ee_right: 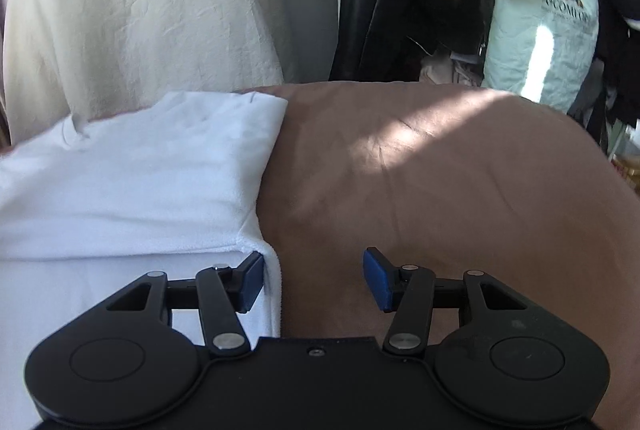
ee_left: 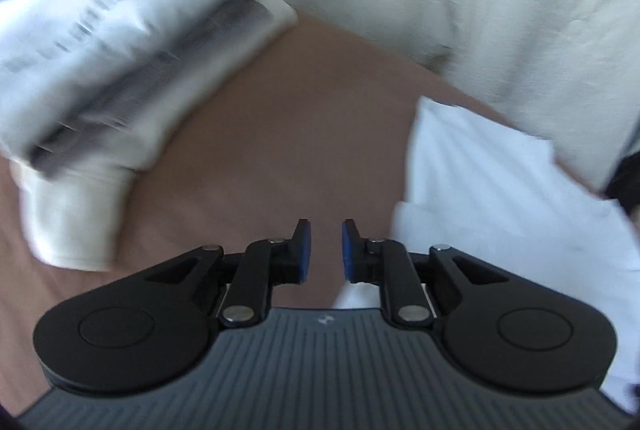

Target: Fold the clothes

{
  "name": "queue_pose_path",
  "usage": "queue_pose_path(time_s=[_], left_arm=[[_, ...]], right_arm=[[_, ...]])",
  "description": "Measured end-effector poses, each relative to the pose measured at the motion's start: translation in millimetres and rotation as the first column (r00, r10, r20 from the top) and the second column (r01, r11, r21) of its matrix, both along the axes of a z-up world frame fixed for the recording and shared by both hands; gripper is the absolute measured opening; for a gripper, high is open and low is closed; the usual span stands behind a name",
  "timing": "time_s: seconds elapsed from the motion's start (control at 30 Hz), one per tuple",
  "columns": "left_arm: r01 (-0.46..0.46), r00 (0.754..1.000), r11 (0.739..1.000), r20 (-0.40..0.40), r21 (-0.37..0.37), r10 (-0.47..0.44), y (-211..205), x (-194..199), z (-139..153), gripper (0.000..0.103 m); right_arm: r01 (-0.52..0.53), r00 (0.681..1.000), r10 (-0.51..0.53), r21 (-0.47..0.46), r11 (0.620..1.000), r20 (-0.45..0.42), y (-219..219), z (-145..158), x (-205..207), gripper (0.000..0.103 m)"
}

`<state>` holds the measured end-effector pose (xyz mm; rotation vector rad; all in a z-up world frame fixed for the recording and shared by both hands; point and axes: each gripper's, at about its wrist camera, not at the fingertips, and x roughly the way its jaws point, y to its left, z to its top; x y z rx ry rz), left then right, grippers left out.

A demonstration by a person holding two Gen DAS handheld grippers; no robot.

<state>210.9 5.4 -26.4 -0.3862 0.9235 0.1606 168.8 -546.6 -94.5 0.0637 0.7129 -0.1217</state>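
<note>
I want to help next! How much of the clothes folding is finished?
Done: a folded stack lies on the brown surface, blurred. In hand: nothing. The left gripper and right gripper are both open, the right beside the edge of the white garment, partly folded. Left: finishing that one.

My left gripper (ee_left: 326, 250) and right gripper (ee_right: 314, 280) share matte black teardrop housings, silver pivot pins and blue finger pads (ee_right: 376, 278); the left body is ribbed grey, the right plain black.
</note>
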Motion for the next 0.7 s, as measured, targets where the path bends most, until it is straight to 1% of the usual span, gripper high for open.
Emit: queue_pose_path(time_s=[0.1,0.13,0.17,0.2,0.23,0.27,0.3,0.33,0.37,0.4,0.47,0.53,0.57,0.6,0.63,0.67,0.7], left_arm=[[0.064,0.998,0.992,-0.006,-0.105,-0.065,1.7,14.5,-7.4,0.017],[0.085,0.996,0.989,-0.008,-0.118,-0.086,-0.3,19.6,-9.6,0.018],[0.104,0.994,0.990,-0.012,-0.097,-0.105,-6.2,25.3,-11.5,0.025],[0.123,0.992,0.990,-0.017,-0.076,-0.124,-12.1,30.9,-13.3,0.029],[0.142,0.989,0.988,-0.022,-0.055,-0.143,-18.0,36.6,-15.2,0.029],[0.163,0.986,0.986,-0.022,-0.021,-0.163,-24.2,39.9,-15.6,0.028],[0.187,0.982,0.982,-0.017,0.033,-0.186,-31.0,39.7,-14.0,0.026],[0.209,0.978,0.974,-0.013,0.086,-0.209,-37.9,39.6,-12.4,0.019],[0.231,0.973,0.963,-0.010,0.139,-0.232,-44.7,39.4,-10.8,0.013],[0.251,0.967,0.949,-0.008,0.192,-0.254,-51.5,39.3,-9.2,0.010],[0.285,0.955,0.914,-0.006,0.290,-0.296,-64.1,38.4,-6.0,0.008],[0.302,0.946,0.876,-0.002,0.377,-0.325,-73.4,30.9,-3.2,0.008],[0.311,0.941,0.860,-0.002,0.405,-0.340,-78.1,29.8,-3.1,0.008],[0.320,0.936,0.857,0.006,0.404,-0.353,-80.5,31.3,-3.2,0.008],[0.325,0.931,0.859,0.025,0.396,-0.364,-80.1,29.6,-0.9,0.002],[0.330,0.926,0.860,0.044,0.388,-0.375,-79.8,27.8,1.4,0.002],[0.335,0.920,0.862,0.063,0.380,-0.386,-79.4,26.1,3.6,0.002]], right_arm=[[-0.012,0.999,0.011,-0.025,1.000,-0.032,5.1,-3.7,0.5,0.057],[-0.040,0.998,0.039,-0.009,0.999,-0.040,5.2,-0.6,0.0,0.057],[-0.067,0.997,0.067,0.007,0.998,-0.047,5.3,2.6,-0.6,0.057],[-0.100,0.994,0.102,0.044,0.994,-0.038,4.0,7.7,-3.0,0.057],[-0.142,0.990,0.143,0.113,0.983,-0.002,0.5,15.6,-7.8,0.057],[-0.183,0.983,0.179,0.183,0.966,0.035,-3.3,23.4,-12.0,0.058],[-0.221,0.975,0.210,0.241,0.945,0.072,-6.5,31.0,-15.1,0.058],[-0.248,0.968,0.226,0.275,0.929,0.109,-8.6,37.4,-16.0,0.063],[-0.254,0.966,0.227,0.285,0.924,0.124,-9.4,39.8,-10.9,0.066],[-0.246,0.968,0.222,0.282,0.927,0.115,-9.6,38.0,-0.3,0.070],[-0.222,0.974,0.204,0.267,0.938,0.095,-9.6,32.8,22.2,0.070],[-0.167,0.985,0.152,0.217,0.962,0.084,-8.8,20.7,48.4,0.068],[-0.160,0.987,0.147,0.223,0.962,0.072,-8.4,14.4,59.7,0.060],[-0.179,0.984,0.172,0.255,0.950,0.047,-7.4,7.6,70.6,0.019],[-0.200,0.979,0.200,0.277,0.940,0.029,-5.8,1.6,78.3,0.010],[-0.204,0.979,0.203,0.255,0.945,0.032,-3.0,-1.4,80.3,0.010],[-0.211,0.978,0.204,0.212,0.954,0.053,1.5,-1.4,77.1,0.008]])
